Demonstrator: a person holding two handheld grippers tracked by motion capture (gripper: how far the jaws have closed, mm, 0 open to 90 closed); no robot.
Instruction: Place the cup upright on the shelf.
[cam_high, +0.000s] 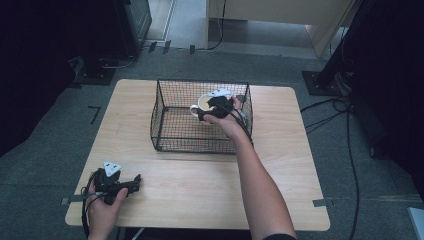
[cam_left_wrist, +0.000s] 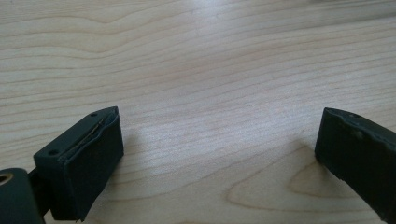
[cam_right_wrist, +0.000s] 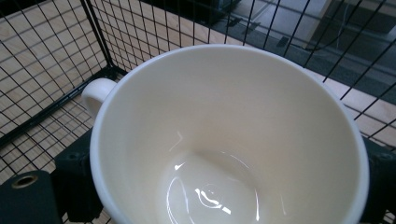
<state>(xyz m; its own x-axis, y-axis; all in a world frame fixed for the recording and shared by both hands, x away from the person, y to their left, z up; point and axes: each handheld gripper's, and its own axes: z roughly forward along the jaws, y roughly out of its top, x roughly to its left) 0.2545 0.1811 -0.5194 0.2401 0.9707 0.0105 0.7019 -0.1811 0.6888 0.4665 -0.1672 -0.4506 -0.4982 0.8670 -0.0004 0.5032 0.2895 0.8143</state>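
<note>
Cream cup (cam_right_wrist: 224, 140) sits inside the wire basket (cam_high: 165, 127), toward its far right corner, mouth upward and tilted slightly, empty. Its handle (cam_right_wrist: 95, 93) points toward the table's left. The right gripper (cam_high: 216, 111) has its jaws set on either side of the cup body, apparently clamped. This hand is nearest. The left gripper (cam_high: 120, 185) rests spread wide on the bare table (cam_left_wrist: 210, 70), well apart, holding nothing
</note>
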